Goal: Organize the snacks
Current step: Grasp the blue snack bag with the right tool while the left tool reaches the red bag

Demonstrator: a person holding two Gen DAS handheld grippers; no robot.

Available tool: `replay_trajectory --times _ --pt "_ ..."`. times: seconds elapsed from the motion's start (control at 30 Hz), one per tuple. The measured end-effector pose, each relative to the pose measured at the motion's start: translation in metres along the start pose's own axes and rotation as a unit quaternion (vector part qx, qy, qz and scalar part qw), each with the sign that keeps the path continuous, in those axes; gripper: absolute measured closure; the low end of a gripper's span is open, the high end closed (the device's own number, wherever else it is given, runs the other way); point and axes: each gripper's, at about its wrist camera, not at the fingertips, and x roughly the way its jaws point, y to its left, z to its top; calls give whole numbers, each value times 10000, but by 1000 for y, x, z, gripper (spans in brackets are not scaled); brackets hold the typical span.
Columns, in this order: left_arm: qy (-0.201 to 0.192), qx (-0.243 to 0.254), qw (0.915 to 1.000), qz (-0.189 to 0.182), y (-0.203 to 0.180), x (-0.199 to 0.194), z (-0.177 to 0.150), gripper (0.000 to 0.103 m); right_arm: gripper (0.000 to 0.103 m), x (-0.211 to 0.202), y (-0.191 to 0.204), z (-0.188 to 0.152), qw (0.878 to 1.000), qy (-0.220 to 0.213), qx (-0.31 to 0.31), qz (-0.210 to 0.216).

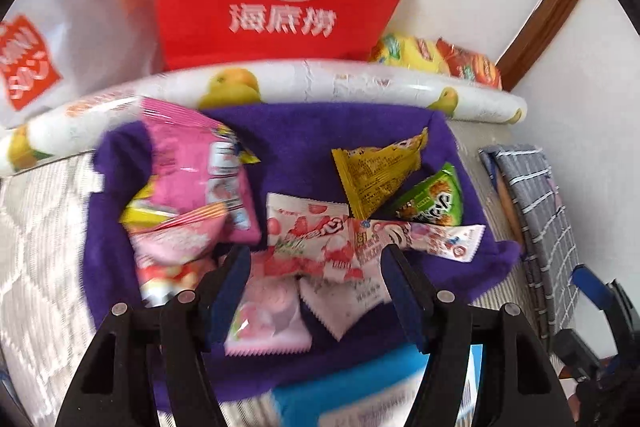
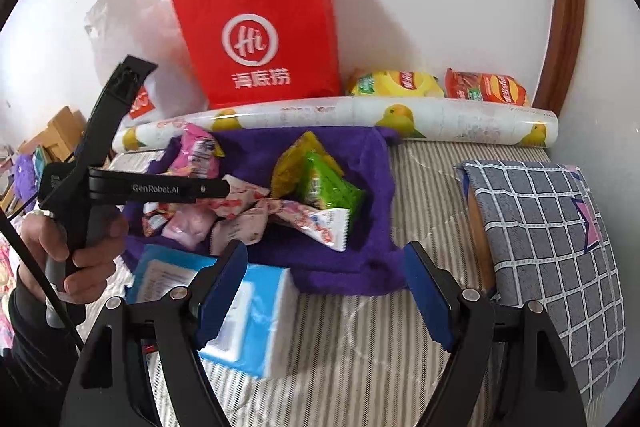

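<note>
Striped mattress (image 2: pixel 360 347) lying under purple cloth (image 1: pixel 320 131), snack packets (image 1: pixel 312 243) sitting heaped on cloth, left gripper (image 1: pixel 316 283) hovering over them, jaws apart, apparently holding nothing, right gripper (image 2: pixel 326 291) gaping empty beside cloth's near edge.

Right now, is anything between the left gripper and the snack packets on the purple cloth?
Nothing visible blocks it. The left gripper hangs open directly over the pink snack packets piled on the purple cloth, its fingers straddling them with nothing on top of the packets.
</note>
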Motion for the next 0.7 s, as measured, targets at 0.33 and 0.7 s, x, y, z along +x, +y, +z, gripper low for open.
replay_trajectory --times 0.33,0.7 --pt "-308 -365 9977 482 58 -72 -54 37 34 -15 73 -32 9968 304 -187 711" --pt "-260 -861 9949 457 122 -91 -121 37 54 -8 170 -73 9914 443 -884 856"
